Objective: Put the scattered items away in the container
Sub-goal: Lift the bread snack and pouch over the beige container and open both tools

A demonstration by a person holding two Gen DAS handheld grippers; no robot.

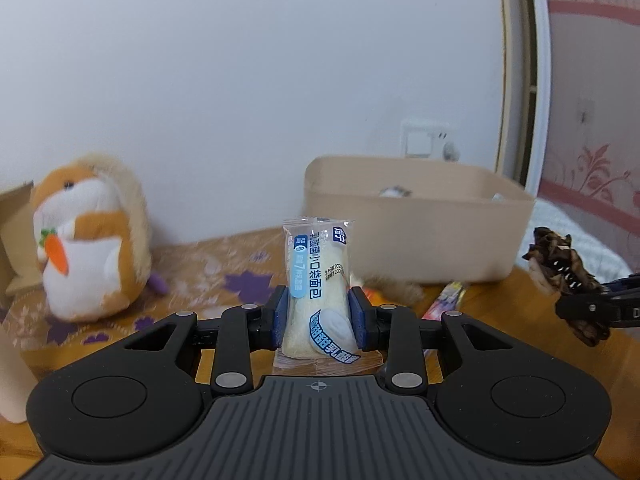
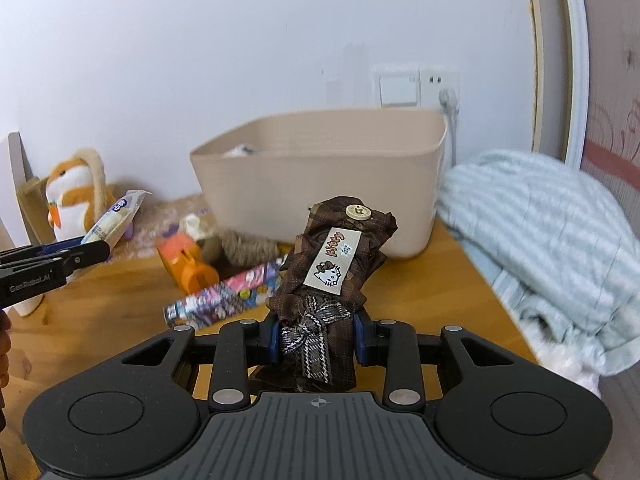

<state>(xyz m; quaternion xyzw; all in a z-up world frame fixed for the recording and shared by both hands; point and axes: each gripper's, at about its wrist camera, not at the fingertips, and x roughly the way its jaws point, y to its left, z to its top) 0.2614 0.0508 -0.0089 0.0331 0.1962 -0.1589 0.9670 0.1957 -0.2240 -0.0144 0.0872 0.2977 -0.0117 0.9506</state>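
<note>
Both loads are lifted and mid-carry: the left claw (image 1: 318, 314) grips a clear-wrapped white bread roll (image 1: 318, 284), and the right claw (image 2: 316, 338) clamps a brown plaid fabric bundle (image 2: 340, 264). Each must next clear the rim of the beige plastic tub (image 2: 320, 184) on the wooden counter (image 2: 432, 292) and release inside.
</note>
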